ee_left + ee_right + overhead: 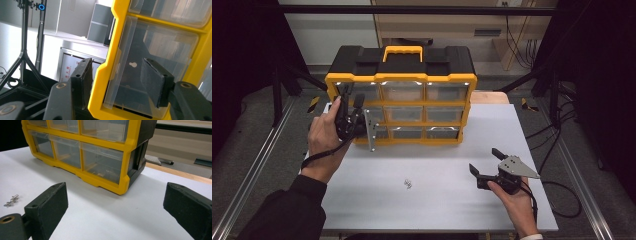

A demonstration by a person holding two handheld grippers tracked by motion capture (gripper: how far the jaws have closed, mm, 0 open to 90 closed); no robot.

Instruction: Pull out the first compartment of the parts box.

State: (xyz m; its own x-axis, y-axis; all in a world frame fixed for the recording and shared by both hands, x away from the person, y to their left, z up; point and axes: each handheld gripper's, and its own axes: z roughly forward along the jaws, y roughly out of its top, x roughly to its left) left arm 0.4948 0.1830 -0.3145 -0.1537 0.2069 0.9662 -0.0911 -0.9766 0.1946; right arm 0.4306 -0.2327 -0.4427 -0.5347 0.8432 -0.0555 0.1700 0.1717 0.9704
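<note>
A black and yellow organizer (402,78) with clear drawers stands upright at the back of the white table (437,205). My left gripper (352,96) is raised at its left edge. In the left gripper view, the left gripper (117,65) straddles the yellow side post (110,50): one pad lies outside the post, the other in front of a clear drawer (160,42). I see no squeeze on either. My right gripper (484,160) rests open low over the table at the right, nothing between its jaws. Ahead of the right gripper (116,188) is the organizer's right corner (125,147).
A few small metal screws (407,184) lie loose on the table's middle; the right gripper view shows these screws (11,200) at its left. A wooden edge (489,96) shows behind the table. Dark stands and cables flank both sides.
</note>
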